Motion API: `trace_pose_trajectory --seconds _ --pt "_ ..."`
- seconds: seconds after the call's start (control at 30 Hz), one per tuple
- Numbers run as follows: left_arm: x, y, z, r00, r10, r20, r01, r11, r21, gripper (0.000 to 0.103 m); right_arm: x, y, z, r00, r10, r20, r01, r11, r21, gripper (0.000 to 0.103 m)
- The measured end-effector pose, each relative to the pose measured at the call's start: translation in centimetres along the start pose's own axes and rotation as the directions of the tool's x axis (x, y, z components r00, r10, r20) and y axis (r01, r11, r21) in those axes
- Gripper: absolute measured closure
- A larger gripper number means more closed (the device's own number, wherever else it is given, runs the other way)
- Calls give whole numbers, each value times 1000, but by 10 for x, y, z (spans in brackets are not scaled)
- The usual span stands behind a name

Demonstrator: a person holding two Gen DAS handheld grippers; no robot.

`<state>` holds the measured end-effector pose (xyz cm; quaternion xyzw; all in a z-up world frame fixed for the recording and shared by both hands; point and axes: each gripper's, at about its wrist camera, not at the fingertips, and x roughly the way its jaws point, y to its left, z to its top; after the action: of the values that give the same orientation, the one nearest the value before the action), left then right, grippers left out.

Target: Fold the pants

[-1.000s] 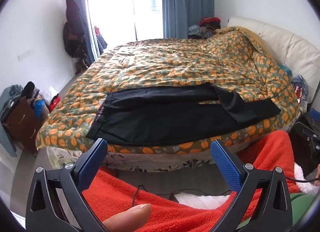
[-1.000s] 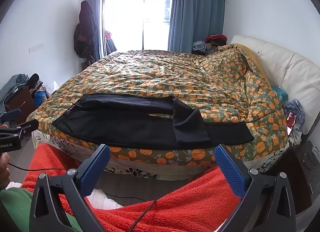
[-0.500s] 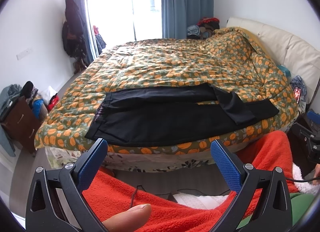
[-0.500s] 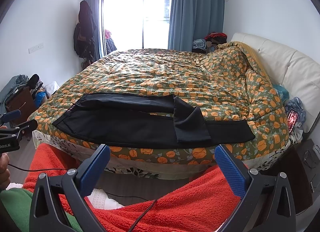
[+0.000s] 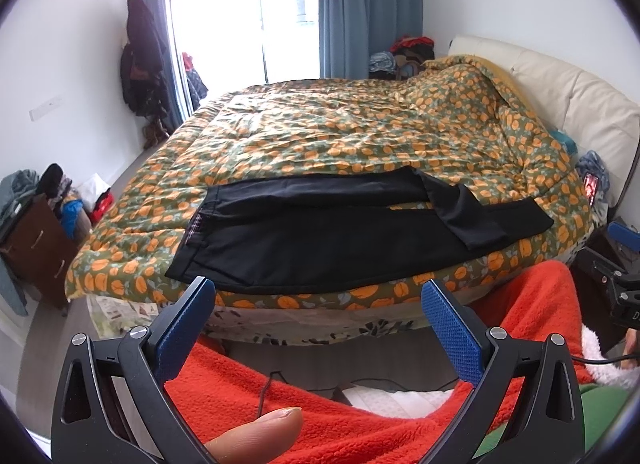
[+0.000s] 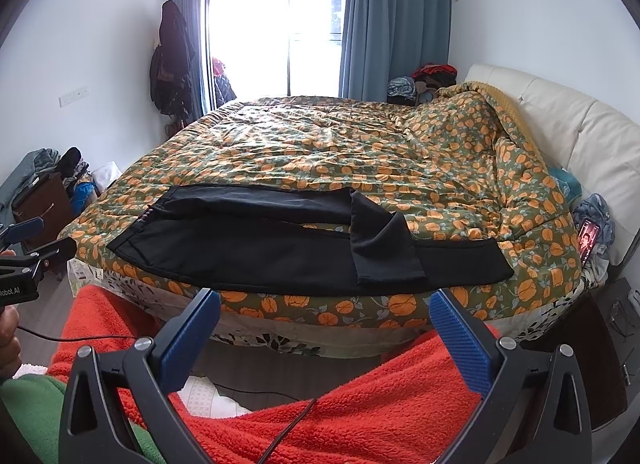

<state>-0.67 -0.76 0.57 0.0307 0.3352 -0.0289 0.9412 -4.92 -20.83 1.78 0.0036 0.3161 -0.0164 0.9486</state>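
I read the task as barely started. The black pants lie flat on the orange-patterned quilt, along the quilt's near edge, waistband toward its left end and cuffs toward its right end. The two legs lie side by side, not stacked, so no lengthwise fold shows. The far leg's lower end is turned back and lies across the near leg, close to the cuffs; I cannot tell whether that is an intended first fold or a stray flop. The left gripper hangs in front of the quilt's near edge, jaws spread wide, nothing between the blue pads, not touching the cloth. The right gripper sits likewise short of the quilt's near edge, jaws wide apart and empty. Both are above a red fleece garment on the person's lap, with a fingertip showing at the bottom of the left view. Left to do, in my judgement: straighten or use the turned-back leg end, lay one leg over the other, then fold cuffs toward the waistband. The cloth looks thin and limp, so I expect it to sag between two pinch points.
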Motion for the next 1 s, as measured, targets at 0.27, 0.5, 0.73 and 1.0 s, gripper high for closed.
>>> trace_pose_trajectory --seconds 0.27,0.5,0.73,1.0 --pt "0 0 0 1000 1 -3 -1 1000 -1 0 1 3 -1 1000 7 -3 -7 1000 0 0" --pt "0 0 0 1000 0 -1 0 1000 0 0 2 2 -2 1000 13 -8 -13 1000 1 0" --pt "-1 -1 2 1000 -4 1 4 1000 3 0 2 2 -2 1000 13 -8 -13 1000 4 0" --pt "-2 -5 3 1000 -7 4 7 1000 7 0 2 1 -2 1000 12 -8 -12 1000 4 0"
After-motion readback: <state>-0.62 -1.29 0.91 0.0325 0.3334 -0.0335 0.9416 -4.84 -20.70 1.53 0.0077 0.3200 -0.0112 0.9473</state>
